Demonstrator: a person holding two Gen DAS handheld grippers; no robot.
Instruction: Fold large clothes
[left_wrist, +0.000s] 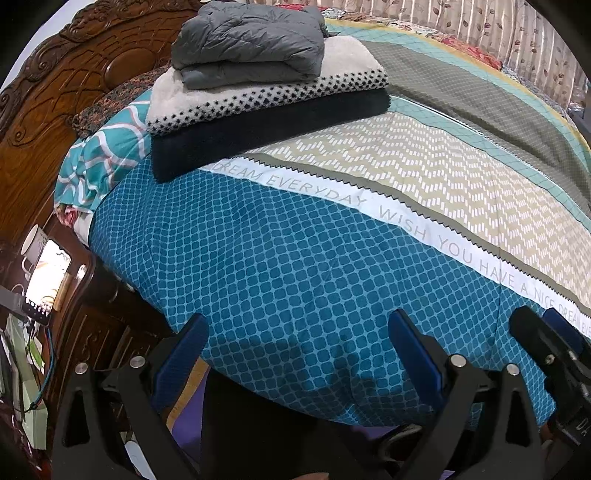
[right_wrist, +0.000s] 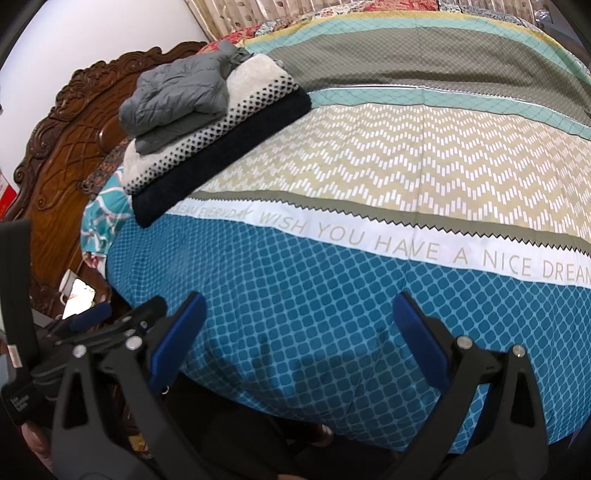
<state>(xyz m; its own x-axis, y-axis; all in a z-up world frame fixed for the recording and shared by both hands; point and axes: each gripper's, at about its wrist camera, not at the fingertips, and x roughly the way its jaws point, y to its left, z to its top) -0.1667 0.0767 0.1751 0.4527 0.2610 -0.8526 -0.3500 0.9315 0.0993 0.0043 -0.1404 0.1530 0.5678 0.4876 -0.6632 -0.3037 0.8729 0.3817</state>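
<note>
Three folded garments sit stacked at far left of the bed (left_wrist: 332, 277), near the headboard (left_wrist: 74, 92): grey jacket (left_wrist: 247, 40) on a spotted fleece (left_wrist: 266, 92) on a dark one (left_wrist: 266, 133). Left gripper (left_wrist: 299, 350) and right gripper (right_wrist: 299, 332) hover over the near edge, jaws wide, holding nothing. No unfolded garment is in view; folding looks finished, or the next piece lies out of frame.

My left gripper (left_wrist: 297, 339) hangs wide apart over the blue bedspread (left_wrist: 295, 277); a folded grey jacket (left_wrist: 247, 40) tops the stack by the headboard (left_wrist: 74, 74).
</note>
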